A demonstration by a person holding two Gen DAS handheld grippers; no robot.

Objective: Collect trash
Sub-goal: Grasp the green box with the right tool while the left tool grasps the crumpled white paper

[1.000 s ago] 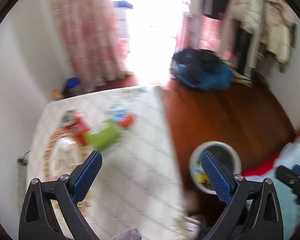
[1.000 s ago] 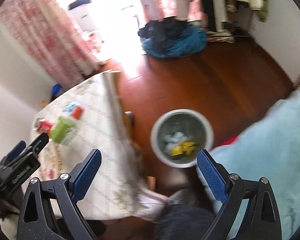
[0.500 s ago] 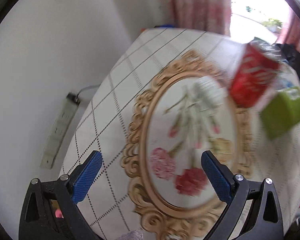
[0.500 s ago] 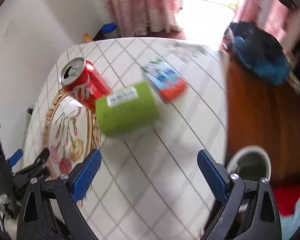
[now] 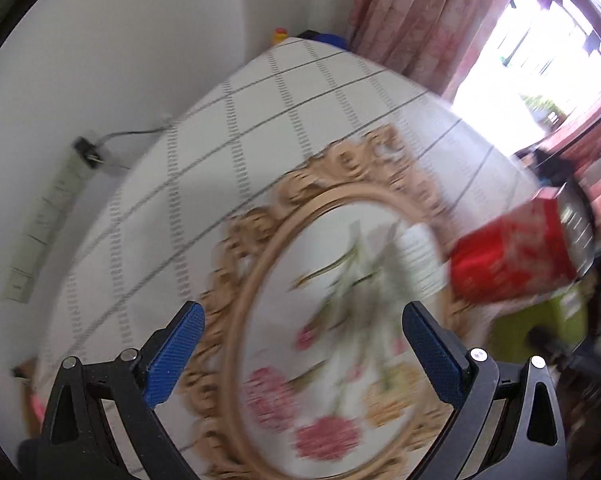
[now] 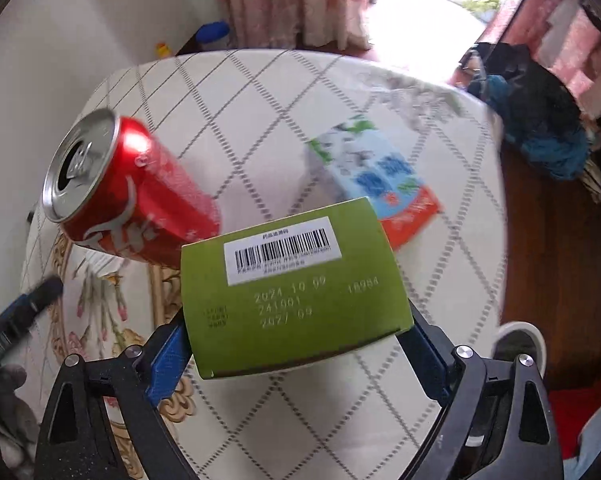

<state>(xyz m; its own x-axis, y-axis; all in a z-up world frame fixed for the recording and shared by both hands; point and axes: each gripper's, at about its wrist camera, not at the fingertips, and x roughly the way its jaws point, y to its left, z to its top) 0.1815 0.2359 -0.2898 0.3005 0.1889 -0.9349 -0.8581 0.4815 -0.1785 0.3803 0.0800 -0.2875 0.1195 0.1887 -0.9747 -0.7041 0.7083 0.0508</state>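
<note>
In the right wrist view a green box (image 6: 292, 292) with a barcode label lies on the checked tablecloth (image 6: 260, 92), directly between the fingers of my right gripper (image 6: 296, 346). The jaws stand wide, one on each side of the box. A red soda can (image 6: 128, 196) stands just left of it, and a blue-and-white carton (image 6: 376, 184) lies behind it. My left gripper (image 5: 304, 340) is open over the cloth's floral medallion (image 5: 340, 320), holding nothing. The red can (image 5: 512, 256) and green box (image 5: 540, 328) appear blurred at its right.
A white trash bin (image 6: 520, 344) stands on the wooden floor right of the table. A dark and blue clothes pile (image 6: 540, 128) lies farther back. A power strip (image 5: 48, 216) hangs on the white wall left of the table. Pink curtains (image 5: 412, 12) hang behind.
My right gripper has moved forward and down onto the table, so the green box now sits between its fingers. The left gripper has shifted a little; its view is blurred.
</note>
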